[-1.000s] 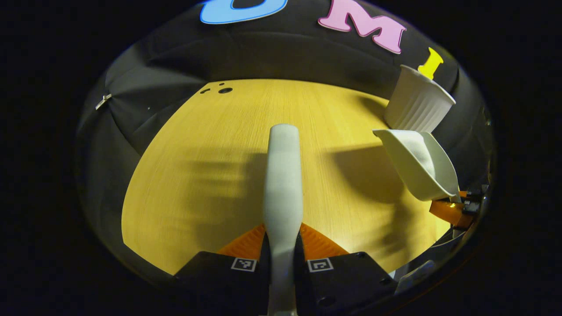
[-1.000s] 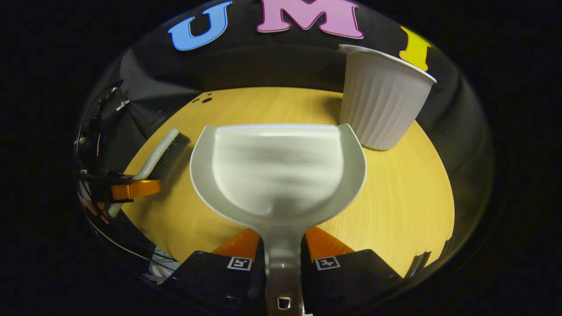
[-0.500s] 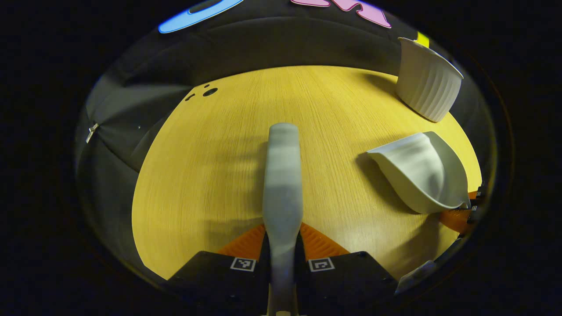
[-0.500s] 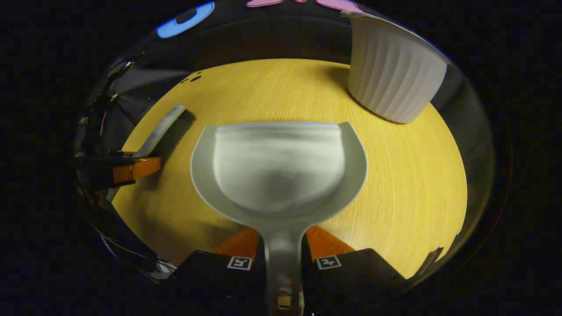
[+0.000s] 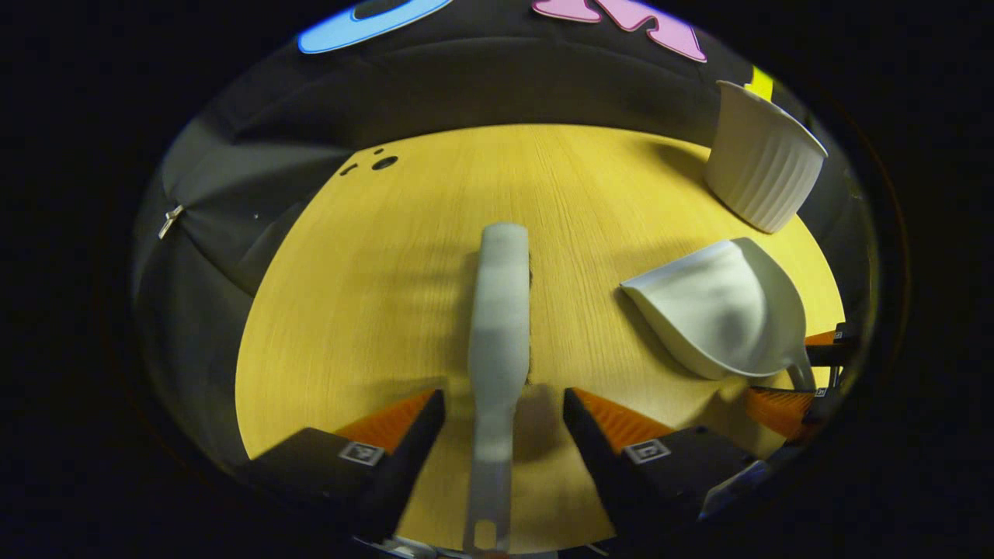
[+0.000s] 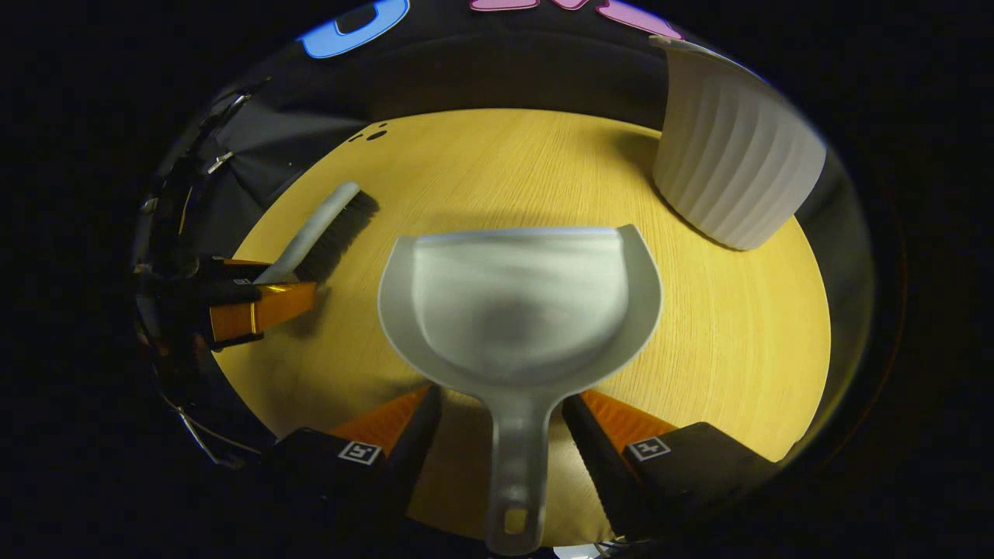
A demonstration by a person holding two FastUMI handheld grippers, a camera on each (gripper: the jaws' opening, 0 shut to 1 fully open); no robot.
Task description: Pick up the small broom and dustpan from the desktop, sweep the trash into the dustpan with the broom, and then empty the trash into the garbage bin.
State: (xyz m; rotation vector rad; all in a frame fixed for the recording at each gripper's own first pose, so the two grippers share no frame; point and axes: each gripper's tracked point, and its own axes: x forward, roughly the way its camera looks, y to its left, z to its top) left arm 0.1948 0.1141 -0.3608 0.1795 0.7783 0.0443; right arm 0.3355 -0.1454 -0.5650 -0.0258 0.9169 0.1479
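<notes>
On the tabletop (image 5: 404, 256): no loose trash is visible on the bare wood.
Broom (image 5: 497, 326): lies flat near the tabletop's near edge, its handle running back between the fingers of the left gripper (image 5: 503, 411).
Left jaws: spread apart, touching nothing; gaps show on both sides of the handle.
Dustpan (image 6: 520, 310): sits on the tabletop, mouth toward the far edge, handle between the fingers of the right gripper (image 6: 503, 419).
Right jaws: also wide apart, clear of the handle.
Garbage bin (image 6: 734, 182): a ribbed white cup, upright at the far right corner, apart from the dustpan.
Pan contents: none that I can make out; the inside is blurred.
Progress: judging by the clean wood and empty-looking pan, sweeping and emptying seem done; both tools are set down and released, so little or nothing remains.
</notes>
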